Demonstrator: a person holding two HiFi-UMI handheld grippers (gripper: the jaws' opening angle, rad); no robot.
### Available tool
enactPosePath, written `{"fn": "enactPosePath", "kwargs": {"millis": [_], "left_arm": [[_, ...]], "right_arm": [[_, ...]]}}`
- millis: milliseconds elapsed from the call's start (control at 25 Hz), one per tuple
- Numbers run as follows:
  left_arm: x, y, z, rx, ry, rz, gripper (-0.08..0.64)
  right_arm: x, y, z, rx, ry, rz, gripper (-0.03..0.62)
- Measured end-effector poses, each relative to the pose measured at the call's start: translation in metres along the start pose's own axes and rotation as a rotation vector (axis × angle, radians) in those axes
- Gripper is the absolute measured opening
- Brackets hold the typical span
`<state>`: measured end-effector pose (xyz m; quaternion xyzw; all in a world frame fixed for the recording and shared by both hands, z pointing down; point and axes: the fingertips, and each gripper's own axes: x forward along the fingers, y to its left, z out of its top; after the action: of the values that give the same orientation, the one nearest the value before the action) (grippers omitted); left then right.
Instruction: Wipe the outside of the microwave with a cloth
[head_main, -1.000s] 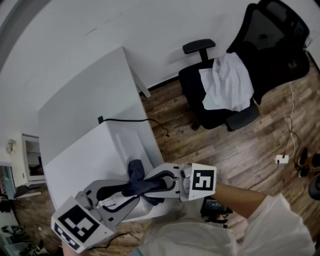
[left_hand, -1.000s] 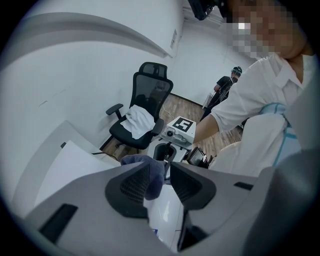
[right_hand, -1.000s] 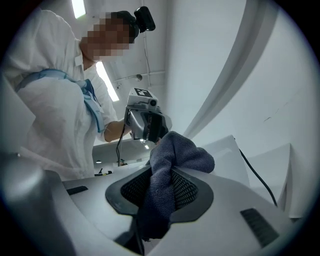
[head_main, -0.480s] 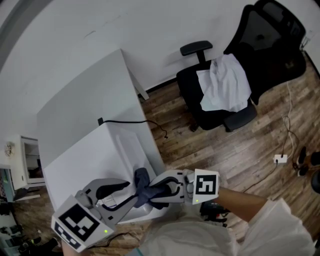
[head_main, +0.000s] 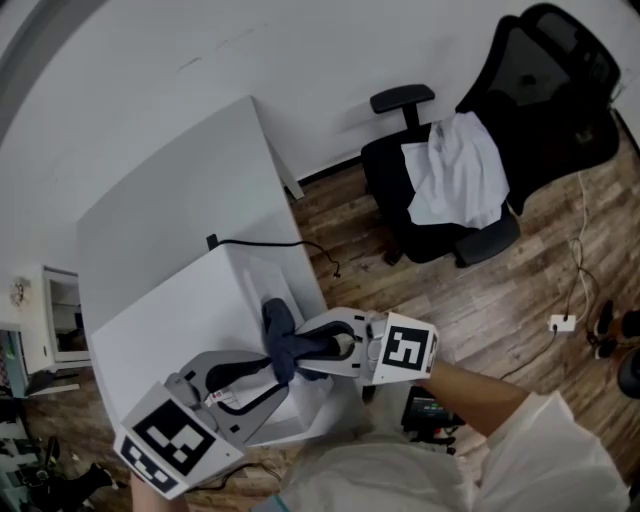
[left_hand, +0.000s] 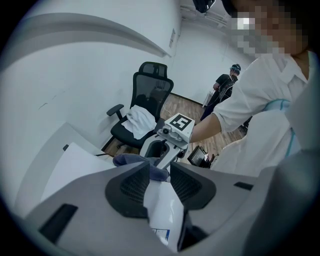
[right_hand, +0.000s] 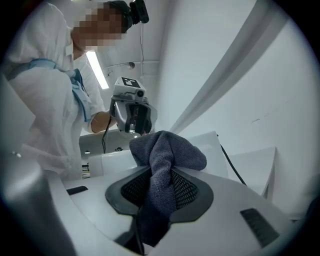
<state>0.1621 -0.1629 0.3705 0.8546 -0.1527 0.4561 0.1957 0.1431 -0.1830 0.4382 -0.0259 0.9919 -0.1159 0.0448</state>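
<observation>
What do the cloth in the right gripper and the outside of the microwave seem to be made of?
Cloth: a soft woven textile, dark grey-blue and matte; its thread grain and loose folds show. Possibly microfibre or cotton.
Microwave: a smooth white shell with flat faces, likely painted metal or plastic; the look does not settle which.

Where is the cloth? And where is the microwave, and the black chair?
cloth (right_hand: 167, 150), right gripper view, on the bunched fold sticking up above the jaws.
microwave (head_main: 165, 325), head view, on its flat white top.
chair (head_main: 545, 80), head view, on its black backrest.
</observation>
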Motion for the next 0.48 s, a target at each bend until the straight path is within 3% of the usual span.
{"fn": "enactPosePath", "kwargs": {"millis": [480], "left_arm": [[-0.001,0.01,0.002,-0.01,-0.024,-0.003,0.13]], "right_arm": [[0.022,-0.068,0.015,-0.06,0.066,-0.056,0.12]]}}
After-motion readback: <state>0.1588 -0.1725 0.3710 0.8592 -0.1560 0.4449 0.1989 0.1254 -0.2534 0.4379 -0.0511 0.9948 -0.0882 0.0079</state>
